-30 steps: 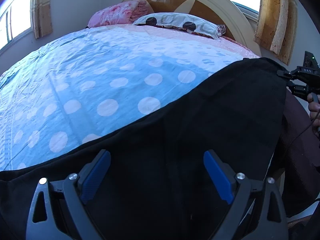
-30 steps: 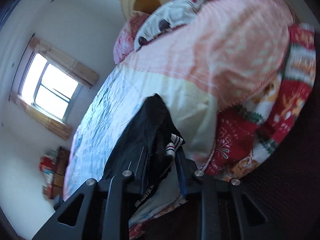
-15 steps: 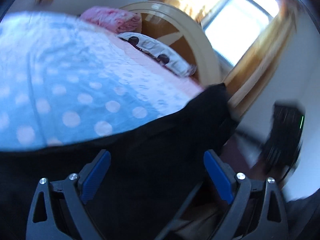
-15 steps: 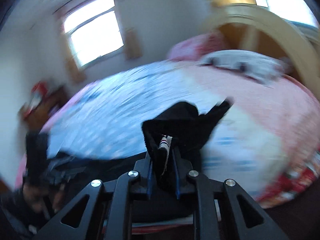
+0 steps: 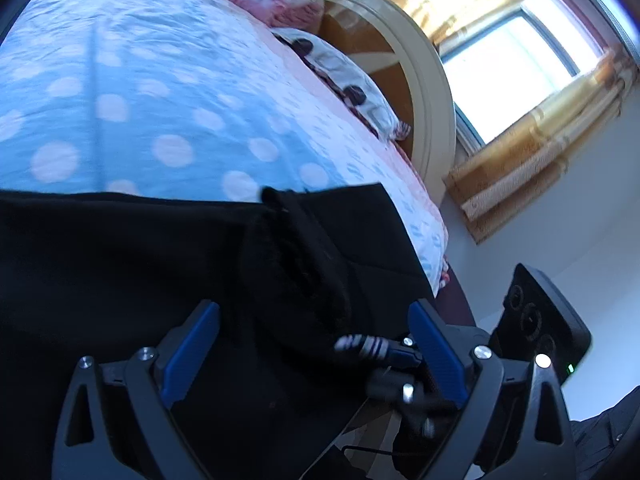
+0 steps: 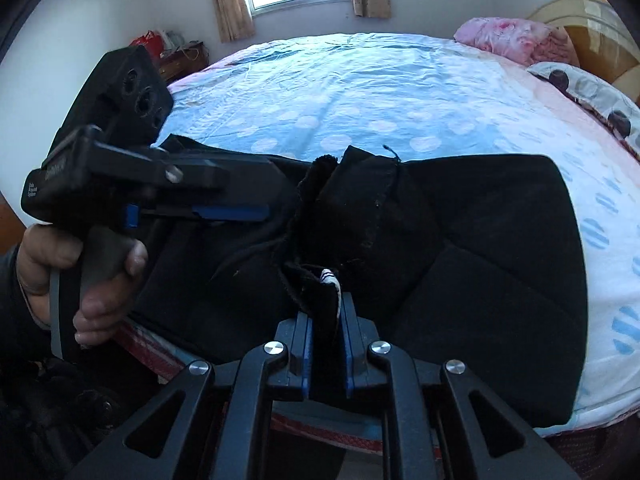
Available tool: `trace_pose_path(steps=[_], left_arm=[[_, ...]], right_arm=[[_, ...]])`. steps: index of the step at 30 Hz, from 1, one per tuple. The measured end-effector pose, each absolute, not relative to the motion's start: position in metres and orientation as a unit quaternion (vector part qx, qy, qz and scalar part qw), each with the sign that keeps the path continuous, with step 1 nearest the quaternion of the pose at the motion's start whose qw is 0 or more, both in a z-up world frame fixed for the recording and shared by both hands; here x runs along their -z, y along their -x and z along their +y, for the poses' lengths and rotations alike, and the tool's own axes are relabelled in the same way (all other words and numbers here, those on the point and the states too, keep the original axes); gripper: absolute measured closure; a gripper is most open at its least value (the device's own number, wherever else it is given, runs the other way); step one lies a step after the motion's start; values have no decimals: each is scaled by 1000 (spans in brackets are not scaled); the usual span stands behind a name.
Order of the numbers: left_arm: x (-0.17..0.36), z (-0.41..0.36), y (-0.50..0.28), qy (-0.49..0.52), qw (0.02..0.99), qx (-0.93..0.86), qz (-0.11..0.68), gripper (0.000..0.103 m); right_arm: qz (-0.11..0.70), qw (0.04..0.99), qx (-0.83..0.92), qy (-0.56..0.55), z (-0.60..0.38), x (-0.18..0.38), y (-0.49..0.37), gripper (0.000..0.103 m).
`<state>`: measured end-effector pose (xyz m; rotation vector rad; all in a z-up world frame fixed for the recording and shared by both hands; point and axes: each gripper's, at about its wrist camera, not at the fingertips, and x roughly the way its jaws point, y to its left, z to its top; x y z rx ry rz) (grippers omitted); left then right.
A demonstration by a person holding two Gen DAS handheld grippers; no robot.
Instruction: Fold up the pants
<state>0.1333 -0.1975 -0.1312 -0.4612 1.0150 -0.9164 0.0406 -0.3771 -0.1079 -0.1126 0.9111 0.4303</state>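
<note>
Here the soft, limp pants [image 6: 460,248] sag at the bed's [image 6: 360,92] near edge; our right gripper [image 6: 325,336] pinches their striped hem [image 6: 329,278], its jaws just eased, while our left gripper [image 5: 314,354] gapes empty.

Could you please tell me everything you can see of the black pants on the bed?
The black pants look like soft, matte, fleecy fabric. They lie spread across the near edge of the bed, on its blue polka-dot sheet, partly folded, with creases and a raised fold in the middle. A corner with a small white striped tag is pinched in the right gripper, whose jaws have just been opening slightly. The left gripper hovers open over the fabric, apparently not gripping it.
</note>
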Motion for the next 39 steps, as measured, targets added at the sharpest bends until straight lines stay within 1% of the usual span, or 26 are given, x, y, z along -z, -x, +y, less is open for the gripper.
trace_pose_path(steps=[1,2,4,5,9,10,11,12,13,17,21,22,23,25,29,33,36,39], left_arm=[[130,-201,-133,207,750,421,466,6],[128,-207,-133,199,751,421,468,6],[127,-213,-133,184,754,419,470,8],[126,-219,-133,173,758,416,471,11],[124,-233,-134,141,777,402,464,29],[122,-237,-133,132,783,397,461,44],[122,-241,-134,119,786,394,461,66],[122,-245,-134,104,792,384,463,81],[123,-248,-135,95,796,376,465,90],[114,-237,-128,103,804,369,455,93],[98,-200,-113,100,820,352,440,93],[96,-188,-111,104,822,346,441,93],[97,-174,-109,110,823,337,444,93],[101,-150,-107,114,826,319,451,93],[119,-106,-100,134,827,286,466,93],[125,-87,-94,144,828,277,465,93],[128,-83,-91,130,834,270,463,93],[134,-79,-93,131,833,270,466,93]], right_arm=[[440,870,-214,64,-376,108,-37,72],[436,868,-225,75,-376,105,-31,68],[428,869,-232,86,-381,100,-23,68],[425,870,-233,85,-386,98,-19,68],[407,888,-212,31,-421,91,-10,68],[402,892,-204,19,-427,90,-8,68],[398,896,-199,4,-434,89,-7,68],[393,899,-192,-16,-442,89,-7,68],[389,902,-187,-30,-448,88,-8,68],[365,914,-171,-48,-460,81,-5,68],[325,928,-162,-79,-472,68,5,68],[319,928,-165,-96,-477,66,6,68],[319,927,-166,-103,-477,67,2,65],[324,924,-168,-113,-477,70,0,62],[344,916,-184,-97,-458,76,-6,62],[346,910,-217,-75,-435,76,-8,62],[352,905,-232,-55,-419,78,-7,62],[397,891,-218,-32,-409,99,-23,62]])
